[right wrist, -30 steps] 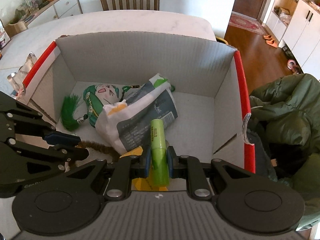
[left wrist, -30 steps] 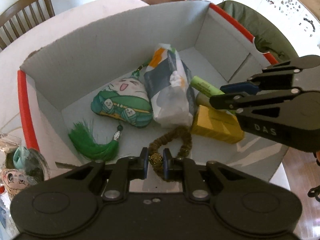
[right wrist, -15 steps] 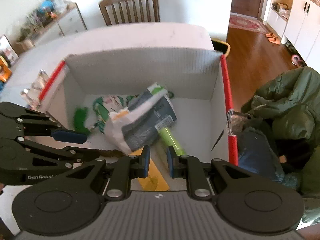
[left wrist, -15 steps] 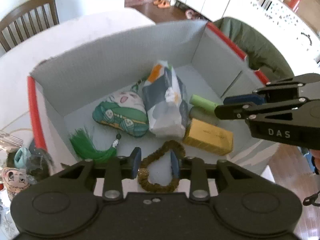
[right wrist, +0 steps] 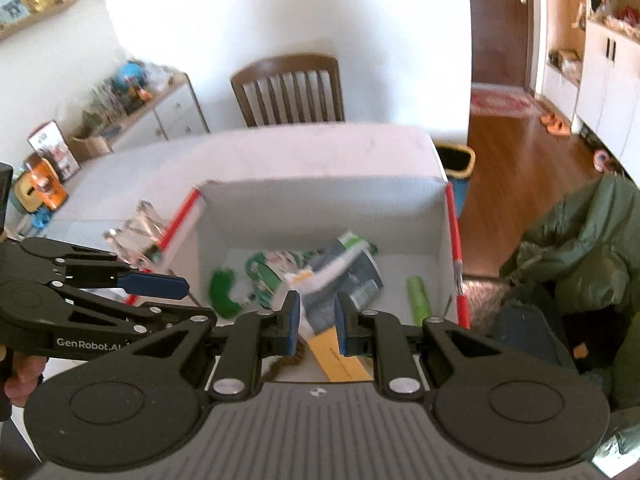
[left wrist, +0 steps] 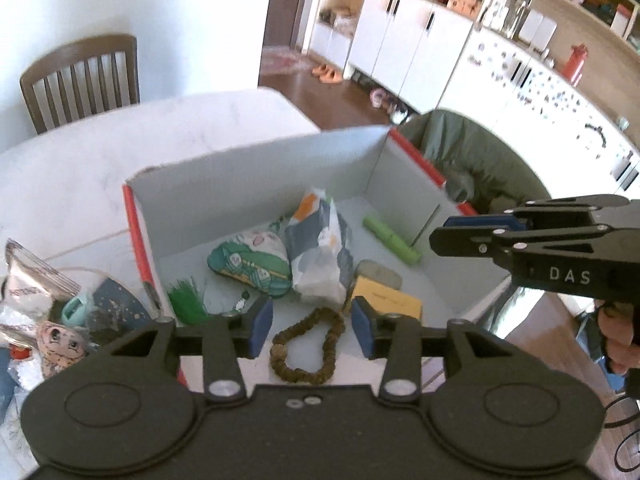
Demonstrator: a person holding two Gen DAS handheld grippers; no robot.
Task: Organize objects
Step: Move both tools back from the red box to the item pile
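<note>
The counter [left wrist: 72,168] carries the cardboard box [left wrist: 256,184], ahead of and below both tools. Inside lie a snack bag [left wrist: 320,248], a plush charm [left wrist: 248,264], a yellow box [left wrist: 388,300], a green tube [left wrist: 390,239] and a bead bracelet [left wrist: 304,344], which sits just below the left tool [left wrist: 310,330]. Both tools are released and empty, the right tool [right wrist: 316,322] narrowly parted. A drop-off looks finished; next, the left tool likely swings to its left for the loose packets [left wrist: 36,292] outside the box.

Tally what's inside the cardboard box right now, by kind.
Plush charm with green tassel: 1
Printed pouch: 1
Green tube: 1
Yellow box: 1
Brown bead bracelet: 1
Grey flat item, kind unclear: 1
Total: 6
</note>
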